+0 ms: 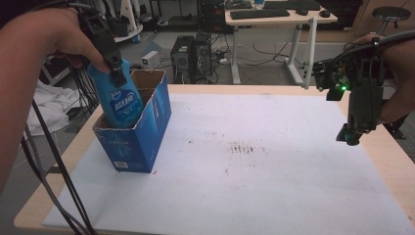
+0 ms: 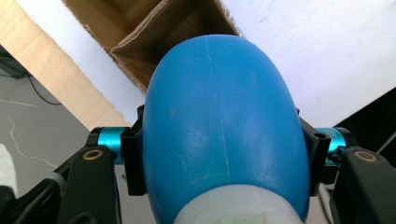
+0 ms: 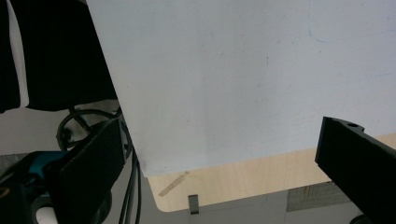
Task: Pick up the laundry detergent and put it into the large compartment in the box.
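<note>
Left gripper clamps both jaws on the blue bottle, tilted half inside the open blue carton, apparently for lowering in, while the right gripper hangs spread and empty near the table's far edge.

Left gripper clamps a blue plastic bottle standing partly inside an open blue cardboard box. Right gripper hangs over the table's right edge, jaws possibly apart.

Grey floor, computer towers, and a desk with keyboard.
</note>
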The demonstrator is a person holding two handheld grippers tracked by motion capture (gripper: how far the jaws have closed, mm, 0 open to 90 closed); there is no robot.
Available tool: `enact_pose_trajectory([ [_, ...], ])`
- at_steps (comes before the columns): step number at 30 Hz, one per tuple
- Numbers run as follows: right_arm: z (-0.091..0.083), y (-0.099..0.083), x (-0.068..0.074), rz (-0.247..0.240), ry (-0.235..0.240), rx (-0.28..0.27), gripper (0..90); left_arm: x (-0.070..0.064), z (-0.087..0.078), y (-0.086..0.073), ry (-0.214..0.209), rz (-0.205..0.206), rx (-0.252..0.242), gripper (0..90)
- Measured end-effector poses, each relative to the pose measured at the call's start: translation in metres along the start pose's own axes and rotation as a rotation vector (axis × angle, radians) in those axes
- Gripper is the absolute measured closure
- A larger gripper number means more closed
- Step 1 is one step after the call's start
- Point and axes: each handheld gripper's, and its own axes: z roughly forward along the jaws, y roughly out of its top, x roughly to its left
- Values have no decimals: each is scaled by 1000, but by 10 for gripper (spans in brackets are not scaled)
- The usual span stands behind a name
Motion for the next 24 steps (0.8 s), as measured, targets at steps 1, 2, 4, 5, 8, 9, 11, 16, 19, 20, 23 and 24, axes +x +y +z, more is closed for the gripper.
enact_pose_trajectory([
  [1, 0, 0, 0, -1, 1, 2, 7, 0, 5, 0, 0, 4, 4, 370],
  [2, 0, 0, -1, 1, 1, 4, 7, 0, 10, 0, -2, 8, 5, 370],
  [4, 1, 0, -1, 0, 2, 4, 7, 0, 14, 1, -7, 16, 0, 370],
  [5, 1, 0, -1, 4, 3, 2, 7, 1, 23, 1, -21, 37, -2, 370],
  [8, 3, 2, -2, -1, 4, 0, 7, 1, 36, 2, -33, 67, 14, 370],
  [9, 4, 2, -2, -8, 5, 1, 7, 1, 40, 2, -36, 84, 15, 370],
  [11, 5, 3, -2, -6, 8, 4, 7, 0, 48, 3, -39, 122, 16, 370],
  [16, 5, 4, -2, -3, 9, 1, 7, -2, 66, 5, -16, 177, 41, 370],
  [19, 6, 5, -3, -6, 11, 2, 7, -2, 76, 5, -18, 214, 55, 370],
  [20, 6, 5, -3, -6, 11, 3, 7, -2, 80, 5, -17, 227, 63, 369],
  [23, 6, 6, -3, -10, 11, 4, 7, -2, 88, 4, -17, 237, 83, 370],
  [24, 6, 6, -3, -9, 11, 4, 7, -2, 90, 4, -20, 234, 83, 370],
])
